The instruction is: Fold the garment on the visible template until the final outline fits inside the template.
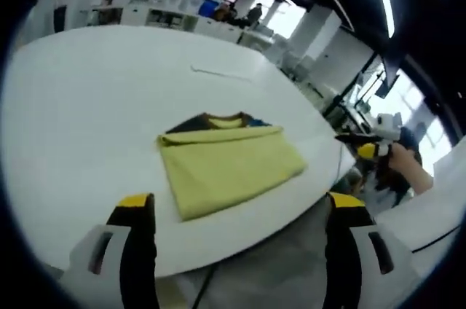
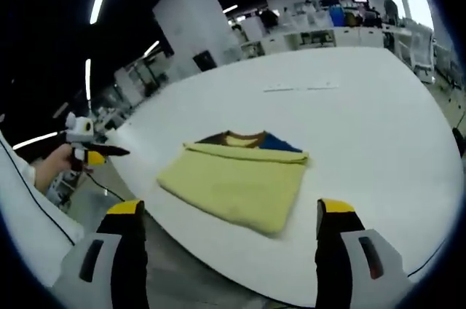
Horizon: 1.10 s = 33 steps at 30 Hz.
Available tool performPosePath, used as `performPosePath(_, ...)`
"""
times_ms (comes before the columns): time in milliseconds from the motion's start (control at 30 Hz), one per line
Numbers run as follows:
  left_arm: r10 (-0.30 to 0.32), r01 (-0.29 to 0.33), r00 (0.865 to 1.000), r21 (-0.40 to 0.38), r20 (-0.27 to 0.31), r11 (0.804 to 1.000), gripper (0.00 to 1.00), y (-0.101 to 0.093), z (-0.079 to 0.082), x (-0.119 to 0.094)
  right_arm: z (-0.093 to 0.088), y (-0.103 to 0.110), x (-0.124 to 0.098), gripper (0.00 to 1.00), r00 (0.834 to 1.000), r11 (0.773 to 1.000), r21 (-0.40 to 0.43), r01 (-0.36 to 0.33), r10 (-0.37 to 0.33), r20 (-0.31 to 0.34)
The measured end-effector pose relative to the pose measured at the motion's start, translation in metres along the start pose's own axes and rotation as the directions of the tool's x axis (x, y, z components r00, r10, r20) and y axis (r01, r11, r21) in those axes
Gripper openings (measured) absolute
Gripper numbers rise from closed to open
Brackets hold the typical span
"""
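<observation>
Left gripper view shows my left tongs with the two jaws wide apart and nothing between them; they hang near the edge of the white counter, not touching it. The garment lies on the counter ahead of these tongs, between the lines of the two jaws but well beyond the tips. It is folded into a compact, nearly rectangular yellow packet, and at its far edge a dark brown collar with a bit of blue peeks out. At the right side of this view my other hand holds the right tongs, off the counter edge; how their jaws stand I cannot tell from here.

Seen from the right gripper view, my right tongs are also spread apart and empty, above the near rim of the counter. The garment lies in front of them, about in the middle between the two jaws, clear of both. Its yellow part is toward me and the collar side is farther away. At the left of this view a hand carries the left tongs, beside the counter and well apart from the garment. A thin pale line lies on the counter far behind the garment. I cannot make out a template outline around the garment.
</observation>
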State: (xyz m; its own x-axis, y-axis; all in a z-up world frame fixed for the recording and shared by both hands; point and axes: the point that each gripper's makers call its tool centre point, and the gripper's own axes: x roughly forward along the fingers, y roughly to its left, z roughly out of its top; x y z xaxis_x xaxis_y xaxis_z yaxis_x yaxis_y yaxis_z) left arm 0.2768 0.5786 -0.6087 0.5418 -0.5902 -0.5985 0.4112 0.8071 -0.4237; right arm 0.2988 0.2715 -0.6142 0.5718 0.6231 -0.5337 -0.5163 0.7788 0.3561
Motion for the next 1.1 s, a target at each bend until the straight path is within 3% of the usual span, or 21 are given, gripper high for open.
performPosePath(167,0.002,-0.002,1.000,0.006,0.006,1.000,0.99,-0.005,-0.002,-0.005,-0.002,0.011,-0.008,1.00,1.000,1.000,0.015,-0.023,0.023,0.010)
performPosePath(567,0.018,-0.018,1.000,-0.031,-0.006,0.999,1.00,-0.011,-0.031,-0.018,-0.011,0.016,-0.022,1.00,1.000,1.000,-0.027,-0.004,0.004,-0.014)
performPosePath(800,0.033,-0.033,0.999,-0.040,0.013,0.999,1.00,-0.008,-0.029,-0.024,-0.017,0.018,-0.028,1.00,1.000,1.000,-0.015,-0.002,0.002,-0.007)
performPosePath(1100,0.026,-0.027,1.000,-0.028,-0.005,0.999,1.00,-0.013,-0.032,-0.022,-0.025,0.016,-0.029,1.00,0.999,0.999,-0.037,0.019,-0.020,-0.037)
